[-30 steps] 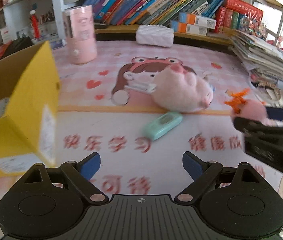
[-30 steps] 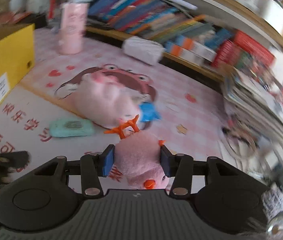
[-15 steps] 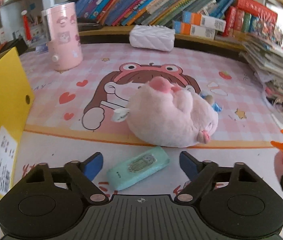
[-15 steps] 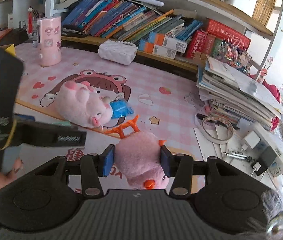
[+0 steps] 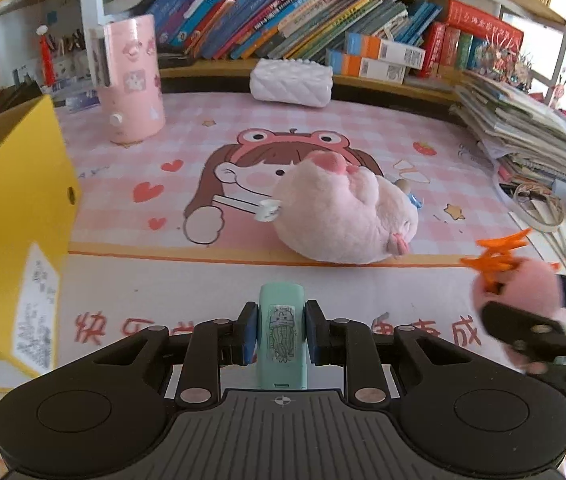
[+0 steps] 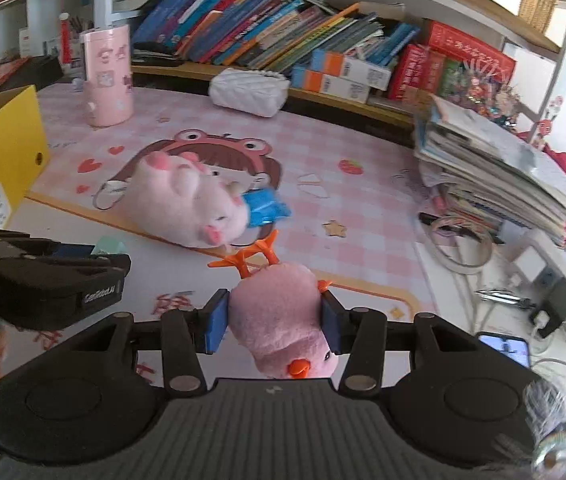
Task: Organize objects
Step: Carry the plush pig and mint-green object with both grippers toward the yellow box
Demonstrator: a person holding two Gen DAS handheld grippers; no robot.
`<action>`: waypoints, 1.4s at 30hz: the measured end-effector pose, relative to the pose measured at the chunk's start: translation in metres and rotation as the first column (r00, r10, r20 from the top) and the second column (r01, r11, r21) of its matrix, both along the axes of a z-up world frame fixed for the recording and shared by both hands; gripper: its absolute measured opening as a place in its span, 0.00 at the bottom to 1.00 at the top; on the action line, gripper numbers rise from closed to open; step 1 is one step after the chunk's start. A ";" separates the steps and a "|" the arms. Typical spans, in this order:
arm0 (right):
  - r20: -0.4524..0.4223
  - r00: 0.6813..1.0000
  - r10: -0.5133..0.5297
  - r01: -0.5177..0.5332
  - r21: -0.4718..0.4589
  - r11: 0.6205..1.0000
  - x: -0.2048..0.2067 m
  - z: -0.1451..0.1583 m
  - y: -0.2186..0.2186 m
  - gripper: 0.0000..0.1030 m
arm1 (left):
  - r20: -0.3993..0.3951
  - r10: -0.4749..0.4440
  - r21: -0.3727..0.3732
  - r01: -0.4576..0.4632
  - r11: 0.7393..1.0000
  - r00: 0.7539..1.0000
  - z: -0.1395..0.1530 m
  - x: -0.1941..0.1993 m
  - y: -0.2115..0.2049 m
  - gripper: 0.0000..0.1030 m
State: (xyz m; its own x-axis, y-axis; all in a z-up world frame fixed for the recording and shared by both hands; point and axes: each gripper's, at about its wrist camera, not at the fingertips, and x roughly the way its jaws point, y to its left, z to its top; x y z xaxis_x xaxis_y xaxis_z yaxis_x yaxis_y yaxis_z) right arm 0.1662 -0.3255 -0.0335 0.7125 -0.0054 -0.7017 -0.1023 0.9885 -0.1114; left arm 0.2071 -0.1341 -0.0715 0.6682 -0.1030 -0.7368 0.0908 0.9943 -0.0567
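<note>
My left gripper [image 5: 281, 332] is shut on a mint-green case [image 5: 282, 330] with a jellyfish sticker, low over the desk mat. My right gripper [image 6: 275, 322] is shut on a small pink plush chick [image 6: 283, 316] with orange feet, held upside down; it also shows at the right of the left wrist view [image 5: 517, 288]. A larger pink plush pig [image 5: 343, 216] lies on its side on the mat beyond both grippers, with a blue bow [image 6: 263, 206] at its neck. A yellow cardboard box [image 5: 7, 216] stands at the left.
A pink cylindrical container [image 5: 131, 80] and a white quilted pouch [image 5: 291, 84] stand at the back by the bookshelf [image 5: 283, 12]. A stack of books and papers [image 6: 495, 176], cables and a power strip [image 6: 555, 276] crowd the right side.
My left gripper moved forward onto the mint-green case and closed on it; before, it was open. My right gripper keeps holding the plush chick and has shifted closer to the left gripper.
</note>
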 end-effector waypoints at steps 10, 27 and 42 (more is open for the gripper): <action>0.009 0.999 0.051 -0.051 0.024 0.998 -0.018 0.003 0.035 0.44 | 0.053 0.015 -0.019 -0.014 1.000 0.998 0.027 -0.041 0.032 0.22; -0.007 0.990 0.140 -0.140 0.035 0.990 -0.100 0.017 0.155 0.44 | 0.071 0.194 -0.037 -0.192 0.981 0.978 0.046 -0.157 0.168 0.22; -0.035 0.960 0.278 -0.275 0.076 0.958 -0.181 0.017 0.287 0.44 | 0.079 0.308 -0.003 -0.309 0.951 0.948 0.056 -0.254 0.278 0.22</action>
State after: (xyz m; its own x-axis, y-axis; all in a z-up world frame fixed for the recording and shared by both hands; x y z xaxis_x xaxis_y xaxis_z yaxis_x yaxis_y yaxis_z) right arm -0.0144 -0.0382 -0.0163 0.6466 0.2376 -0.7248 -0.3762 0.9260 -0.0320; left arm -0.0465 0.1439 -0.0155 0.7211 0.1235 -0.6818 -0.2168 0.9748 -0.0528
